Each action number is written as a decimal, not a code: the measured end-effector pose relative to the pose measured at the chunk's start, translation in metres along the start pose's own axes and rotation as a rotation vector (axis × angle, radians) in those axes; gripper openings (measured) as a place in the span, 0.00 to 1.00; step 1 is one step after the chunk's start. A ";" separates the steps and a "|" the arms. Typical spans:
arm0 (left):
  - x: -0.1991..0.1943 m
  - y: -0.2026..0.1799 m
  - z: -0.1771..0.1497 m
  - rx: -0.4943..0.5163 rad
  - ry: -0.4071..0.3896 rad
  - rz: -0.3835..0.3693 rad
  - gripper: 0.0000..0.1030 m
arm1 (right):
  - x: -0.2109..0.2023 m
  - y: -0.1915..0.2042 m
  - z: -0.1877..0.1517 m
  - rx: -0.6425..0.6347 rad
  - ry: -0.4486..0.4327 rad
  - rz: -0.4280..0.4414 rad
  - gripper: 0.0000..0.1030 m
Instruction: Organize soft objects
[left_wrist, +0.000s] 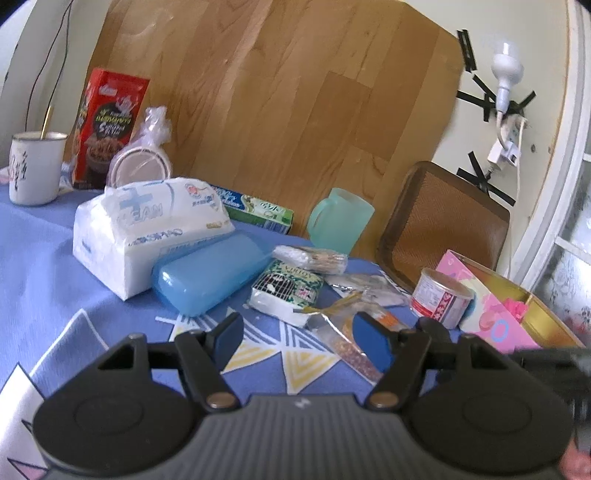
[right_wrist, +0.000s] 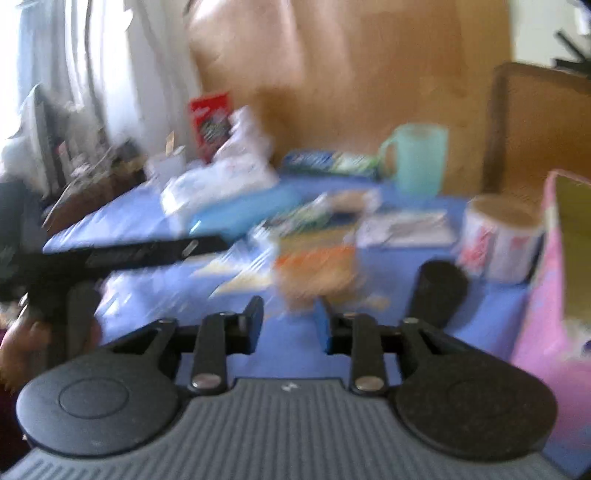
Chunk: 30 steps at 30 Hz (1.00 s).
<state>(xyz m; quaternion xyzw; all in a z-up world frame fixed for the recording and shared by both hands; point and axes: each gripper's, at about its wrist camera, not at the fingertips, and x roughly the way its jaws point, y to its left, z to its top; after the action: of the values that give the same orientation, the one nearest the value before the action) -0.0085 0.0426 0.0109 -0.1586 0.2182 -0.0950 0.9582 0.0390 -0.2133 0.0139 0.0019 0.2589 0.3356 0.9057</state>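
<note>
A white tissue pack lies at the back left of the blue tablecloth. A blue plastic case leans against it. A small green and white packet and crumpled foil sachets lie in the middle. My left gripper is open and empty, just short of the sachets. My right gripper is open and empty, low over the cloth; this view is blurred. An orange sachet lies just ahead of it. A pink box with a gold inside stands open at the right.
A tin can stands next to the pink box. A teal mug, a toothpaste box, a red cereal box, a white enamel cup and a brown tray line the back. The left gripper's body shows in the right view.
</note>
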 end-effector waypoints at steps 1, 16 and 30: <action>0.000 0.001 0.000 -0.008 0.002 -0.002 0.65 | 0.001 -0.006 0.005 0.032 -0.017 -0.012 0.48; 0.009 0.001 0.000 -0.011 0.086 -0.062 0.65 | 0.013 -0.019 -0.023 0.261 0.023 0.090 0.26; 0.013 0.000 0.000 -0.018 0.131 -0.056 0.80 | -0.008 -0.029 -0.045 0.327 -0.057 0.115 0.56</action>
<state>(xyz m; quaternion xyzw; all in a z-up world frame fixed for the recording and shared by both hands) 0.0033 0.0392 0.0060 -0.1669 0.2767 -0.1299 0.9374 0.0304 -0.2480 -0.0261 0.1737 0.2835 0.3402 0.8796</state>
